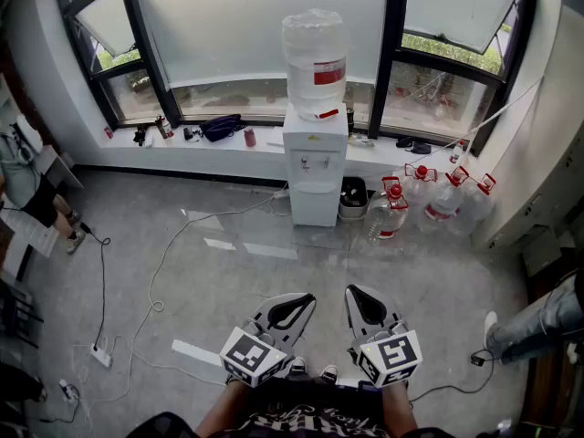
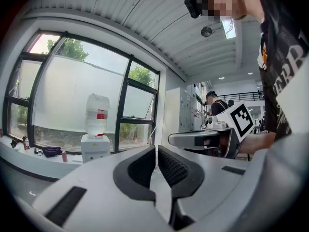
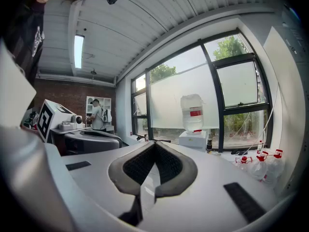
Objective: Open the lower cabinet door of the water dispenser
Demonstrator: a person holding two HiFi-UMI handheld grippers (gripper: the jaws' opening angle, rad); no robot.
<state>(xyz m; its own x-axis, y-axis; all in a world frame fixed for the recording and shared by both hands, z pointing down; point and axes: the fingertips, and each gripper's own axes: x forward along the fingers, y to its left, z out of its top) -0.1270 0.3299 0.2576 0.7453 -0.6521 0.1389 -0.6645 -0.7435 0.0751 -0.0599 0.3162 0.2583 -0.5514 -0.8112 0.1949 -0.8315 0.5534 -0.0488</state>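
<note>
The white water dispenser (image 1: 315, 150) stands against the window sill across the room, with a clear bottle (image 1: 315, 57) with a red label on top. Its lower cabinet door (image 1: 315, 204) is closed. Both grippers are held close to my body, far from the dispenser. My left gripper (image 1: 294, 305) and right gripper (image 1: 361, 299) point toward it side by side. In the left gripper view the left gripper (image 2: 157, 149) has its jaws together, holding nothing, and the dispenser (image 2: 95, 149) is small in the distance. The right gripper (image 3: 154, 144) is likewise shut and empty, with the dispenser (image 3: 192, 138) ahead of it.
Several spare water bottles (image 1: 429, 199) with red caps and a black bin (image 1: 353, 197) stand right of the dispenser. A white cable (image 1: 155, 286) and a power strip (image 1: 100, 355) lie on the grey floor at left. People stand at the left edge (image 1: 36, 199) and right edge (image 1: 538, 322).
</note>
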